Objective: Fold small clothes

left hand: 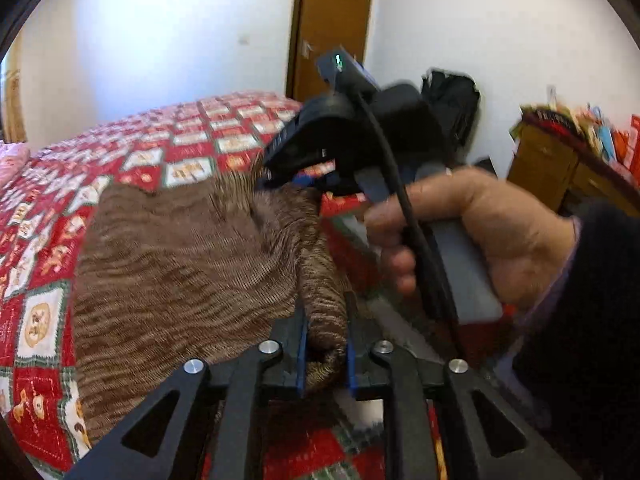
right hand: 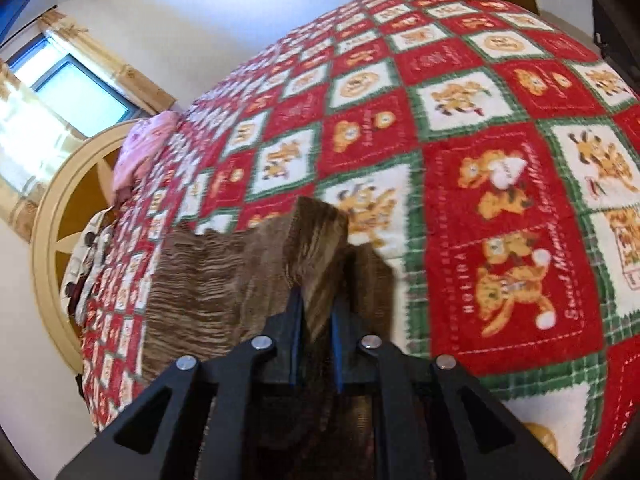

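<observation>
Left gripper point(left hand: 326, 344): right under your lens, your fingers are pinched in on a bunched roll of the brown striped garment point(left hand: 180, 264), with only the thickness of the cloth between the blue pads.
Right gripper point(right hand: 316, 328): same story on your other side, fingers closed tight on a raised corner of the brown striped garment point(right hand: 224, 280), the fabric standing up in a peak between them.
Right hand point(left hand: 472, 236): seen from the left wrist camera, it's wrapped around the handle just beside your left gripper, so the two grips are close together.
Garment: most of it lies draped on the red patchwork blanket point(right hand: 500, 200), lifted only where you hold it.
Step, as I read it: you look mid-fold, carrying an edge across.
Risk one: the left bite is a thick wad, so a quick pull could let layers slide out unevenly and skew the fold.
Risk two: the blanket is fuzzy, and dragging the knit over it could make it snag and wrinkle underneath.
Risk three: with both tools this near, they could knock together.
Far end: pink pillow point(right hand: 140, 148) by the headboard, wooden door point(left hand: 328, 28) beyond.
</observation>
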A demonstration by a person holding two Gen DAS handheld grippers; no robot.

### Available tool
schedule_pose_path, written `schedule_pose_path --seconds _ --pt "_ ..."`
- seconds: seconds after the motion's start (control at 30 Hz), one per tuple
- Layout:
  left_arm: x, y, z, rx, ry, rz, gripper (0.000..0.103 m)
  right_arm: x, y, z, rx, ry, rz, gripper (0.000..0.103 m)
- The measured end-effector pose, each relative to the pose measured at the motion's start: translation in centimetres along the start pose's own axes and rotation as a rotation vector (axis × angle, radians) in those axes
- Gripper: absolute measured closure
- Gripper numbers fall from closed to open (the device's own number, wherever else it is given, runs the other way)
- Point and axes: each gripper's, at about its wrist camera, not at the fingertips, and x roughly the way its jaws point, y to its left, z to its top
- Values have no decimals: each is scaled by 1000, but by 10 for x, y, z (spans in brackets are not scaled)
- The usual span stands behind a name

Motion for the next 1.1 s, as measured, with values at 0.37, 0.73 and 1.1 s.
schedule_pose_path --seconds 0.37,0.73,1.1 --pt "-81 49 -39 -55 -28 -71 54 -113 16 -65 -23 -143 -74 62" --pt "-89 104 -51 -228 62 169 54 -74 88 -161 -286 -34 -247 51" --pt "-87 117 -47 -269 65 159 54 -80 16 -164 38 -15 -126 90"
